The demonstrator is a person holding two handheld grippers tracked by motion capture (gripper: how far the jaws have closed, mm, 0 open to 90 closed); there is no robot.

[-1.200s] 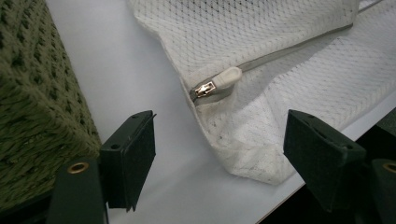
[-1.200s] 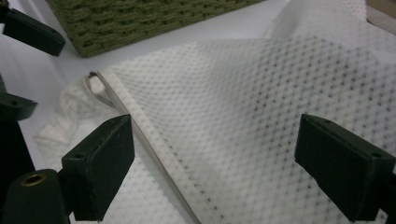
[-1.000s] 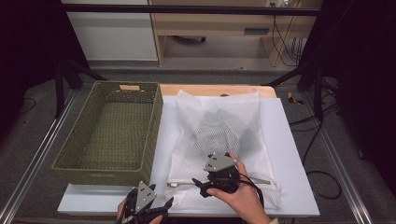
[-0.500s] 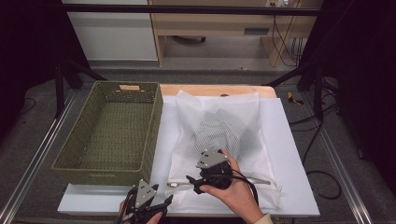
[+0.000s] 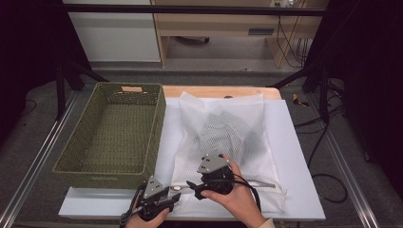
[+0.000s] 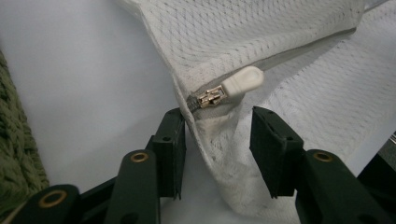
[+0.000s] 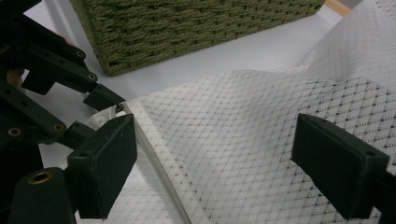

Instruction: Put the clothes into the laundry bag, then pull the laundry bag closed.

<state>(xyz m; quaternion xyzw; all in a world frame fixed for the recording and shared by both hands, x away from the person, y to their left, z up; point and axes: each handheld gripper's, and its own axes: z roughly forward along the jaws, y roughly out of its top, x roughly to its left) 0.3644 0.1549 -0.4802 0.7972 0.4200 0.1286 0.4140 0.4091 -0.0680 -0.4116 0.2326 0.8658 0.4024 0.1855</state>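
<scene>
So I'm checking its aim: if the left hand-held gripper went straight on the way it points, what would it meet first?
Probably the corner of the mesh bag, which already lies between the closing jaws of the left hand-held gripper; the zipper pull is just beyond, though depth is hard to judge.

The mesh bag (image 5: 228, 142) lies on the table (image 5: 294, 156), right of the basket (image 5: 116, 130).

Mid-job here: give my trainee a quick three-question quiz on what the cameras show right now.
1. True or false: the left gripper has its jaws around the corner of the mesh bag below the zipper pull.
2. What stands left of the bag? A) green woven basket B) metal tray C) cardboard box
3. Are the right gripper jaws wide apart or shut?

Key: 1 true; 2 A; 3 wide apart, above the mesh.
</scene>
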